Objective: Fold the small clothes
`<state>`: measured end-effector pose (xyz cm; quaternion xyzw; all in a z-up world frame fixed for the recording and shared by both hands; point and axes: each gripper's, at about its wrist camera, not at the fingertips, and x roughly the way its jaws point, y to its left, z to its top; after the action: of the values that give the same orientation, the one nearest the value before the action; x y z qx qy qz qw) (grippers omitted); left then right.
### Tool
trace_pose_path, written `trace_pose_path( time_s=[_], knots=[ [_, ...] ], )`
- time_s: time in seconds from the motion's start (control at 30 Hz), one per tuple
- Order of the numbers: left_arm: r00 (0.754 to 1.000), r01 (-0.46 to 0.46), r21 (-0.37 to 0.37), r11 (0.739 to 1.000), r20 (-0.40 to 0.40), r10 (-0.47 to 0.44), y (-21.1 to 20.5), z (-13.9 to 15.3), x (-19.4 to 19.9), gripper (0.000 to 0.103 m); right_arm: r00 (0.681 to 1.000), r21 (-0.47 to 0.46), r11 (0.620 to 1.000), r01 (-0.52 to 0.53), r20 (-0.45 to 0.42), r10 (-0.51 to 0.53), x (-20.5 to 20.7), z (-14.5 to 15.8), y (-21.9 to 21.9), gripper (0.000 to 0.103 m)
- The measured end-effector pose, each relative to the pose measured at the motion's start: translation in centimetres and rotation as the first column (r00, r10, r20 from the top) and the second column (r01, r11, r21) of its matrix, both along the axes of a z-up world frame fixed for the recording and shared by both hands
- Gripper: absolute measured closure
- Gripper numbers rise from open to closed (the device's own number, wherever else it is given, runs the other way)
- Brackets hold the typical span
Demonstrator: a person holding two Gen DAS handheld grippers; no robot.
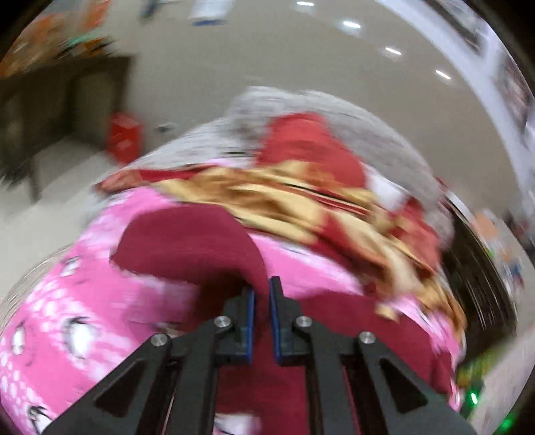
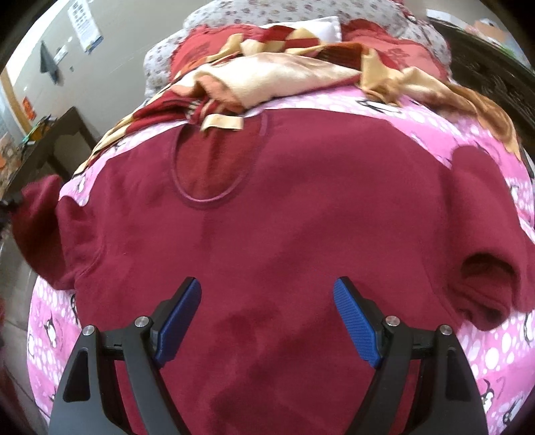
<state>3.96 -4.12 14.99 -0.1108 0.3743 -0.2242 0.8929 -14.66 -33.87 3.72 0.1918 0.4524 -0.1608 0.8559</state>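
Observation:
A maroon short-sleeved shirt (image 2: 284, 217) lies spread flat, neckline away from me, on a pink penguin-print bedsheet (image 2: 485, 351). My right gripper (image 2: 267, 287) hovers open over the shirt's lower middle, its blue pads (image 2: 357, 328) wide apart with nothing between them. The shirt's left sleeve (image 2: 36, 214) is raised off the bed at the left edge. In the blurred left wrist view, my left gripper (image 1: 261, 287) is shut on that maroon sleeve (image 1: 187, 241), which arches up and away from the jaws over the pink sheet (image 1: 67, 301).
A crumpled red and gold blanket (image 2: 301, 77) lies just beyond the collar, with grey floral bedding (image 2: 214, 16) behind it. A dark wooden table (image 2: 50, 140) stands left of the bed. A dark cabinet (image 1: 67, 100) and a red box (image 1: 123, 137) stand against the wall.

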Motion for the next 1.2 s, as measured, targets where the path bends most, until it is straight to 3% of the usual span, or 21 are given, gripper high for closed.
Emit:
trace_pose_path(
  time_s=[0.13,0.27,0.3,0.4,0.43,0.53,0.57,0.67,0.73,0.83,0.97,1.1,1.17,1.2],
  knots=[
    [0.979,0.203,0.055,0.978,0.009,-0.204,-7.9,-0.9,-4.5,0.095,0.999,-0.009,0.999,0.05,0.001,-0.05,-1.8,0.3,-1.6,0.0],
    [0.924,0.381,0.136,0.914,-0.079,-0.373,-14.7,-6.0,-8.2,0.093,0.994,-0.011,0.994,0.107,-0.017,-0.107,-3.9,0.0,-3.7,0.0],
    [0.911,0.411,0.157,0.898,-0.116,-0.397,-15.9,-7.4,-9.0,0.093,0.992,-0.008,0.992,0.124,-0.021,-0.124,-4.4,0.0,-4.2,0.0],
    [0.9,0.43,0.214,0.877,-0.185,-0.395,-17.0,-9.8,-10.3,0.083,0.99,-0.005,0.99,0.139,-0.01,-0.139,-5.5,0.3,-5.3,0.0],
    [0.898,0.433,0.219,0.875,-0.194,-0.395,-16.6,-10.0,-10.7,0.075,0.99,-0.02,0.99,0.141,-0.008,-0.141,-5.6,0.6,-5.4,0.0],
    [0.909,0.414,0.211,0.886,-0.156,-0.387,-13.7,-7.9,-11.5,0.044,0.992,-0.027,0.992,0.124,0.017,-0.123,-5.4,1.2,-5.5,0.0],
    [0.919,0.394,0.213,0.894,-0.107,-0.379,-12.1,-6.8,-11.8,0.032,0.993,-0.015,0.994,0.111,0.042,-0.111,-5.2,1.5,-5.6,0.0],
    [0.937,0.321,0.256,0.912,0.058,-0.346,-8.5,-4.2,-12.5,0.014,0.992,0.006,0.997,0.083,0.1,-0.083,-4.2,2.4,-5.3,0.0],
    [0.942,0.253,0.323,0.912,0.131,-0.308,-6.8,-3.8,-12.2,0.013,0.99,0.019,0.998,0.061,0.13,-0.063,-3.0,3.1,-4.8,0.0],
    [0.961,0.17,0.445,0.879,0.121,-0.248,-5.9,-5.7,-10.4,0.013,0.989,0.007,1.0,0.028,0.147,-0.029,-0.6,4.2,-3.4,0.0],
    [0.986,0.122,0.445,0.887,0.045,-0.159,-4.2,-8.1,-8.3,0.013,0.985,-0.027,0.998,-0.05,0.162,0.054,2.8,4.7,0.3,0.0],
    [0.995,0.097,0.444,0.891,-0.012,-0.102,-3.7,-10.1,-7.4,0.013,0.993,-0.13,0.985,-0.111,0.034,0.116,7.3,1.9,4.2,0.0],
    [0.995,0.102,0.436,0.894,-0.031,-0.098,-4.0,-10.7,-7.0,0.013,0.991,-0.213,0.968,-0.129,-0.071,0.117,8.9,-0.3,5.0,0.005],
    [0.995,0.104,0.438,0.893,-0.036,-0.098,-4.3,-10.9,-7.0,0.013,0.989,-0.245,0.961,-0.13,-0.1,0.109,8.9,-1.0,4.9,0.013]
  ],
)
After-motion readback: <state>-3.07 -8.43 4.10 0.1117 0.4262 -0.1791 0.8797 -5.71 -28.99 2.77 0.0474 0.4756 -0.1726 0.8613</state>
